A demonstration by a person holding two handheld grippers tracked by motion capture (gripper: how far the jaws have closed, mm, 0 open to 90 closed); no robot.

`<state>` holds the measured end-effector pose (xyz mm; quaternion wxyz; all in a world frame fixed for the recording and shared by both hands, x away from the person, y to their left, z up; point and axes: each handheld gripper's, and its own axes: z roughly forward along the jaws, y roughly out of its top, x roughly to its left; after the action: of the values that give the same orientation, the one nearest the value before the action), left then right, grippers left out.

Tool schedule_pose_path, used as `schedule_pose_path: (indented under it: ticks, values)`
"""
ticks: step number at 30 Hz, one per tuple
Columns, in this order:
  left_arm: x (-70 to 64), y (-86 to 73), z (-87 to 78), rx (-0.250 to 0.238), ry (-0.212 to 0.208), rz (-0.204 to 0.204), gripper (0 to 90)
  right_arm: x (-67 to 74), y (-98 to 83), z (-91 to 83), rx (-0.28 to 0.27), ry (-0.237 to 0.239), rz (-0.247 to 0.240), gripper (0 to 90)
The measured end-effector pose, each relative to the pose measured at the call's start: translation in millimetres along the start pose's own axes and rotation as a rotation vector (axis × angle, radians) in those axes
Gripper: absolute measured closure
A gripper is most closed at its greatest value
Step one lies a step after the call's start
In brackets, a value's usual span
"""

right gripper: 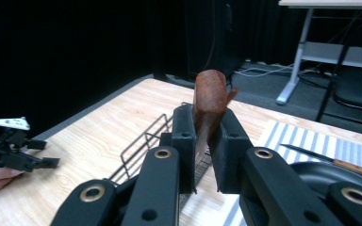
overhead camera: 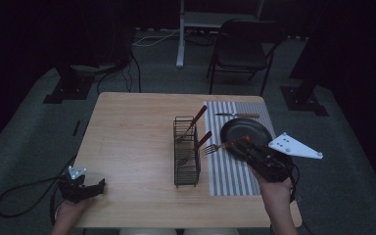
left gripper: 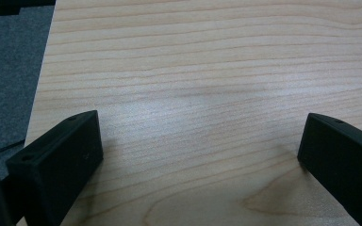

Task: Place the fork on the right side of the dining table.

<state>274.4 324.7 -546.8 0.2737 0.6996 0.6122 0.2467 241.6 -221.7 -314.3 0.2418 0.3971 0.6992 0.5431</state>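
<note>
Right now we hold a fork by its brown wooden handle in our right gripper, jaws clamped on it, tines pointing toward the wire rack just beside it. Two more utensils stand in that rack, their heads hard to make out. Beyond the rack's right side lie a dark plate, a knife and a striped mat. Our left gripper rests wide open, well apart from the rack.

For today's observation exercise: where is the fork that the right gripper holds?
In the high view the fork is clamped by its wooden handle in the right gripper, above the striped mat, tines pointing left toward the wire basket, beside the dark plate.
</note>
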Motion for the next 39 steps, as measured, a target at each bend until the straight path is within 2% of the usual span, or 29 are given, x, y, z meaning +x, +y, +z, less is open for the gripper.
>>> schedule_pose_path:
  ticks: [9, 15, 23, 28, 39]
  values:
    - [0.0, -0.1, 0.1, -0.001, 0.000, 0.000, 0.7, -15.4, -17.8, -2.2, 0.039, -0.051, 0.033, 81.3]
    - [0.0, -0.1, 0.1, -0.002, 0.000, 0.000, 0.7, -23.0, -38.1, 1.9, 0.079, -0.091, 0.056, 81.3]
    - [0.0, -0.1, 0.1, -0.002, 0.001, 0.000, 0.7, -33.6, -66.8, 10.4, 0.126, -0.146, 0.112, 81.3]
    - [0.0, 0.0, 0.1, -0.001, 0.000, 0.000, 0.7, -36.4, -82.0, 16.2, 0.156, -0.163, 0.129, 81.3]
    - [-0.1, 0.0, 0.0, -0.001, 0.000, -0.001, 0.7, -44.5, -101.2, 18.9, 0.184, -0.195, 0.175, 81.2]
